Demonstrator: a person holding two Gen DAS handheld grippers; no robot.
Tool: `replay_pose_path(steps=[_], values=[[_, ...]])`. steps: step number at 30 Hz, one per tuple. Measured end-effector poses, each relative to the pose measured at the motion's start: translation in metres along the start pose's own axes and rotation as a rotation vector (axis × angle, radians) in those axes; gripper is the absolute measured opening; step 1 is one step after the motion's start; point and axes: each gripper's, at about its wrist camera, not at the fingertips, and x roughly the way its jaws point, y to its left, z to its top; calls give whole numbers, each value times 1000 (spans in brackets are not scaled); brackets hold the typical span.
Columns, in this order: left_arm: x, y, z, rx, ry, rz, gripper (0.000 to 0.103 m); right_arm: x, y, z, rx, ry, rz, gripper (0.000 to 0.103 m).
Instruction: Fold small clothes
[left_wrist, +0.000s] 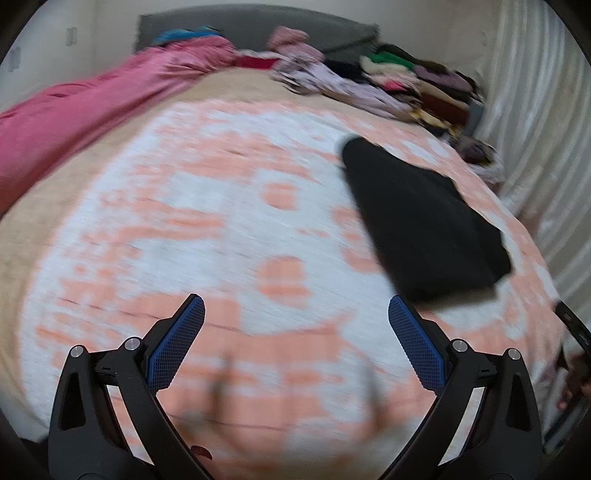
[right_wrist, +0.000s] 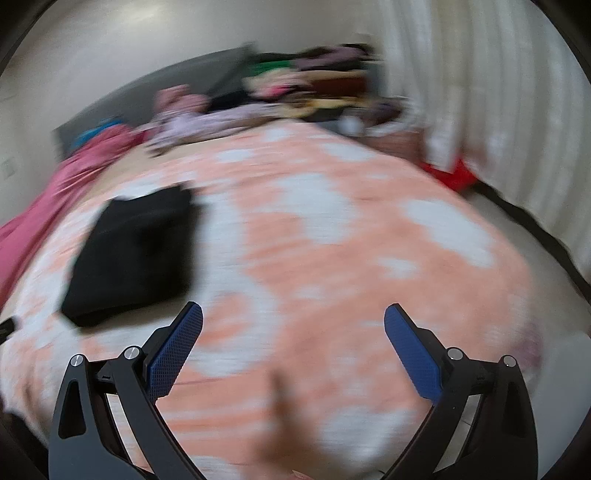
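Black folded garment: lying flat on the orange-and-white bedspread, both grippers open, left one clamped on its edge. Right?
Not quite. The left gripper isn't clamped on the black folded garment; in the left wrist view its jaws are wide open with only the orange-and-white bedspread between them. The rest holds: the garment lies flat, and the right gripper is open too.

Each camera rides above its own tongs, looking forward and down between two spread blue pads at a peach-and-white bedspread (left_wrist: 229, 206) close below. Both views share the black folded garment (left_wrist: 424, 221), right of the left tongs, left of the right tongs, and the far clothes pile (right_wrist: 306, 85).
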Motion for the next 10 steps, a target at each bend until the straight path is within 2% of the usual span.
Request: replay_pose_path(steps=[1,5,8,10], values=[[-1,10,4,-7,-7,19,93,-1,-14,-2,22,-4,-38,98],[6,73,25,-76,-8,131,93,-17,-115,-18,172,-13,-332,98],[18,141,40,-160,21,215,93,-33,-195,-43,308,17,-529,98],[27,193,51,-229,46,284,93,-41,-238,-58,380,47,-630,98]])
